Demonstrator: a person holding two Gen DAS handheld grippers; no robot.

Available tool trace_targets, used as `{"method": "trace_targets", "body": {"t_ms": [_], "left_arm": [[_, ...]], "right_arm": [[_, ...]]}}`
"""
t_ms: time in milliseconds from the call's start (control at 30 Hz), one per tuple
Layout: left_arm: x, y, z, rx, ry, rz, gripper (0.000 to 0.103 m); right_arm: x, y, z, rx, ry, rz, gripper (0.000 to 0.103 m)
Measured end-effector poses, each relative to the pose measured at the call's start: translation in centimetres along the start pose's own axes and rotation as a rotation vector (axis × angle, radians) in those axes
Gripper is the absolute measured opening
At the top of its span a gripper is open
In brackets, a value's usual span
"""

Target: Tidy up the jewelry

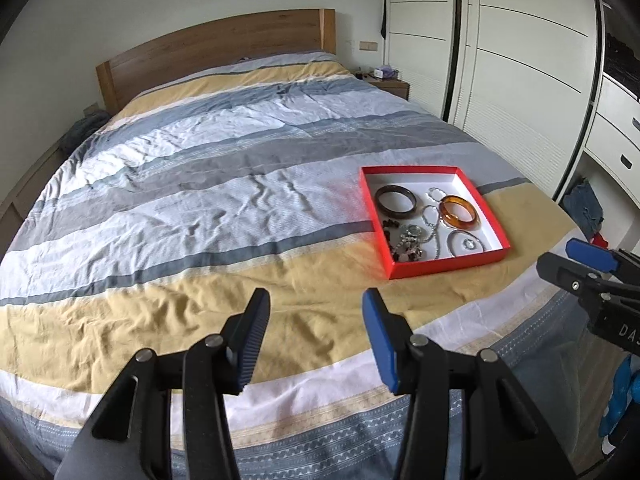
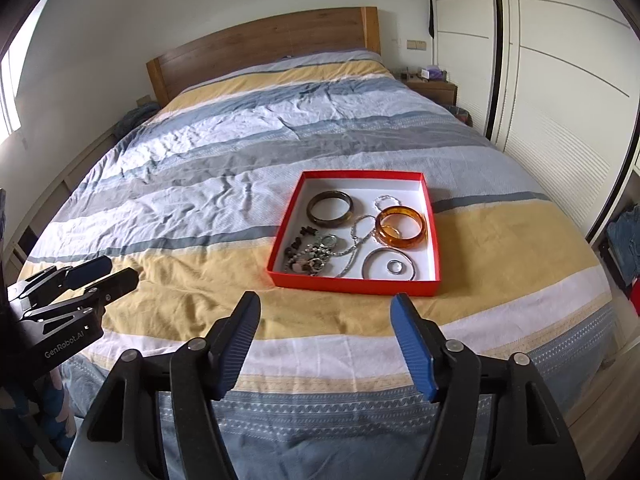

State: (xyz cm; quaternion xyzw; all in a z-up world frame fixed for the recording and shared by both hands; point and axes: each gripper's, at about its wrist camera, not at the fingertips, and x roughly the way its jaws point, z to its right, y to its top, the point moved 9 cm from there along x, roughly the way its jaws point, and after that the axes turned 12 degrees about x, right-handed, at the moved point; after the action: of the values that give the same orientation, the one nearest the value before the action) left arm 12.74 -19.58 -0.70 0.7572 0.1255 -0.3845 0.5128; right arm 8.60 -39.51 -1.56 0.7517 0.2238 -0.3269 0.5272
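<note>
A shallow red box (image 1: 432, 269) (image 2: 352, 286) with a white inside lies on the bed near its foot. In it are a dark bangle (image 1: 396, 199) (image 2: 330, 207), an amber bangle (image 1: 459, 211) (image 2: 401, 227), a thin silver bangle (image 2: 390, 268) with a small ring (image 2: 395, 267) inside it, silver chains (image 2: 356, 240) and a tangle of beads and charms (image 2: 310, 256). My left gripper (image 1: 316, 300) hangs open and empty over the yellow stripe, left of and nearer than the box. My right gripper (image 2: 325, 304) is open and empty just in front of the box.
The striped duvet (image 1: 200, 200) covers the bed up to a wooden headboard (image 2: 264, 44). White wardrobe doors (image 2: 560, 80) stand along the right side, with a bedside table (image 2: 434, 88) in the far corner. Clothes lie on the floor at the right (image 2: 624, 240).
</note>
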Motion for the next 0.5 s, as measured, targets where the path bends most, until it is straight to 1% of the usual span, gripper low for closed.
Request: {"method": "trace_targets", "body": {"t_ms": [67,167,300,500], "left_arm": [[-1.7,-0.5,-1.2,-0.013,0.049,0.022,0.046],[-4.1,-1.2,-2.6,-0.032,0.097,0.055,0.046],[-7.1,-2.5,-4.0,-0.053,0.144,0.088,0.046],[-10.6,-4.4,-5.7,-0.095,0.187,0.121,0.046]], "right_arm": [[-1.0,-0.3,-1.1,-0.019,0.007,0.015,0.070],[-2.7,-0.8,-3.1,-0.055,0.021,0.041,0.075],[-4.7,-1.4,-5.4,-0.086,0.044,0.076,0.079],[-6.9,-2.6,-7.5,-0.116,0.064,0.101,0.080]]}}
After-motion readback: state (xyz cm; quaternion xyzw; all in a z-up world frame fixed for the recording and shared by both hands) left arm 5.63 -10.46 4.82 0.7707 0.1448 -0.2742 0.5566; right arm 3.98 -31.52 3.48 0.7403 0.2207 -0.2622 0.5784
